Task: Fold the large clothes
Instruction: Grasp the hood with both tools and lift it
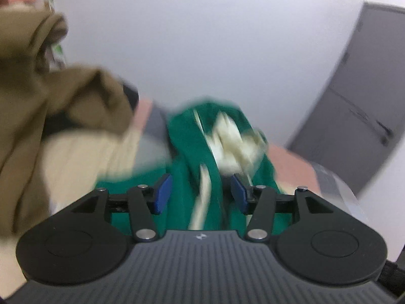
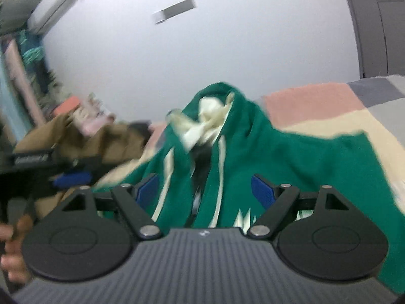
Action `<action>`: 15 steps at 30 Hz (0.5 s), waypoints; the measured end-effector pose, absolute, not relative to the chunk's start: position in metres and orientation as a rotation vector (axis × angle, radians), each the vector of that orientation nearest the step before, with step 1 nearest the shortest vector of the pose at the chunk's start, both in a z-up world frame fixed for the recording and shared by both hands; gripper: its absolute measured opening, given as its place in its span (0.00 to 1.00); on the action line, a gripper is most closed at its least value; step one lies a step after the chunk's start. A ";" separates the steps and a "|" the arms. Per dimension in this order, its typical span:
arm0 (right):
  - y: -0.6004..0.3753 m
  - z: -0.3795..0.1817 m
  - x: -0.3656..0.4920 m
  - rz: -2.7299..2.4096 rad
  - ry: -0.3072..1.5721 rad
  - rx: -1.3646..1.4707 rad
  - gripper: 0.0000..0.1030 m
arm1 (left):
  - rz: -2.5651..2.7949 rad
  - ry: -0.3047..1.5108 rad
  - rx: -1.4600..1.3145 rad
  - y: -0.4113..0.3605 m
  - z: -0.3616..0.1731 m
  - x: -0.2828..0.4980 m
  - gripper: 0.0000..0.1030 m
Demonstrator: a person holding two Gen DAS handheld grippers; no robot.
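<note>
Green garment: we see a green hooded garment (image 2: 265, 157) heaped on the bed, its hood bunched up at the far end with cream lining (image 2: 202, 121) showing inside; cream stripes run down the front toward us. Both views are blurred.
Place of the garment: it lies in the middle of the bed, reaching from the near edge under both hand-held grippers to a peak farther off, with a flat part spread to the right in the right wrist view.
Left hand-held gripper (image 1: 201, 193): we see its blue pads spread apart, the green cloth lying between and below them; neither pad presses on it.
Right hand-held gripper (image 2: 205, 188): its pads stand wide apart over the garment's front, nothing pinched.
Person's hand (image 2: 12, 248): in the right wrist view, fingers show at the near left edge, beside the other gripper's black body.
Brown garment (image 1: 33, 101): a second, brown piece lies crumpled to the left of the green one, close to it.
Bed cover (image 2: 316, 103): blocks of pink, cream and grey under the clothes.
Wall (image 1: 202, 50): plain white behind the bed, with a small grey box high up.
Door (image 1: 354, 106): grey, at the far right in the left wrist view.
Air conditioner (image 2: 54, 7): white unit, upper left in the right wrist view.
</note>
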State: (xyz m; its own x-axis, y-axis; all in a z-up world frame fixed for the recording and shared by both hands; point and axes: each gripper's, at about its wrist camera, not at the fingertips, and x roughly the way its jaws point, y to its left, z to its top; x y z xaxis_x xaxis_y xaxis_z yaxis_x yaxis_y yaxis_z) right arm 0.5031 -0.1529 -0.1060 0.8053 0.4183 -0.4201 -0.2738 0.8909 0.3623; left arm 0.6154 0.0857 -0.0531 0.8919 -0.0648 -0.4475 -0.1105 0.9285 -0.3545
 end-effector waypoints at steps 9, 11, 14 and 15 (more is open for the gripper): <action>-0.129 -0.131 0.697 0.323 0.497 0.419 0.78 | 0.049 0.502 -0.550 0.126 -0.099 0.788 0.57; -0.129 -0.136 0.719 0.288 0.507 0.445 0.80 | 0.059 0.512 -0.597 0.135 -0.109 0.810 0.57; -0.126 -0.139 0.741 0.291 0.504 0.452 0.76 | 0.057 0.491 -0.689 0.146 -0.115 0.828 0.56; -0.123 -0.141 0.746 0.286 0.514 0.439 0.71 | 0.047 0.489 -0.714 0.149 -0.117 0.833 0.56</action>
